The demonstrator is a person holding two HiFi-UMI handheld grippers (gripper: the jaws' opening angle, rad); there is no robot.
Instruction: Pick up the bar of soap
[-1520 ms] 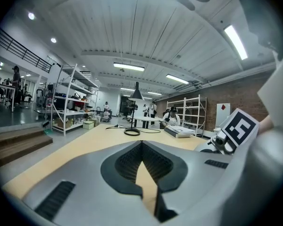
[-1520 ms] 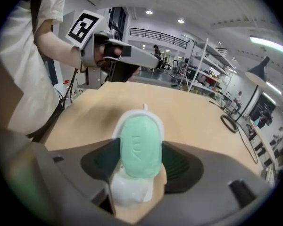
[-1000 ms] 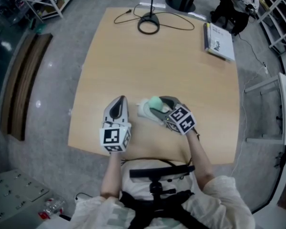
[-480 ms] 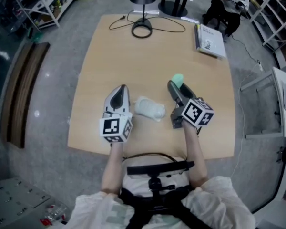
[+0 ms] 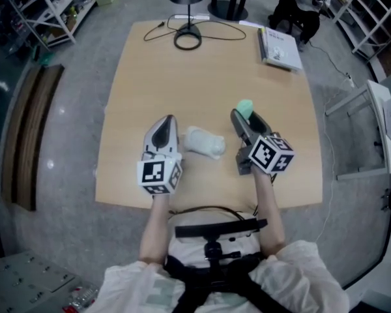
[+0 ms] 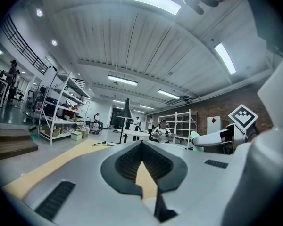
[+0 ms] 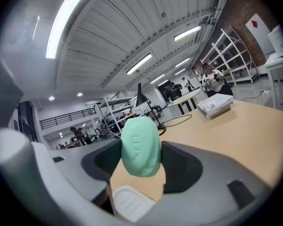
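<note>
Bar of soap [image 7: 140, 147] — clamped between the jaws of the right gripper [image 5: 246, 117], apparently to hold it off the desk [image 5: 215, 64]. The left gripper [image 5: 163, 130], jaws together, waits at nine o'clock.

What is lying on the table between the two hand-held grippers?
A crumpled white bundle lies between the left hand-held gripper and the right hand-held gripper; the head view shows it.

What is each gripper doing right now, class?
Left gripper: jaws closed, empty.
Right gripper: jaws closed on the green bar of soap.
</note>
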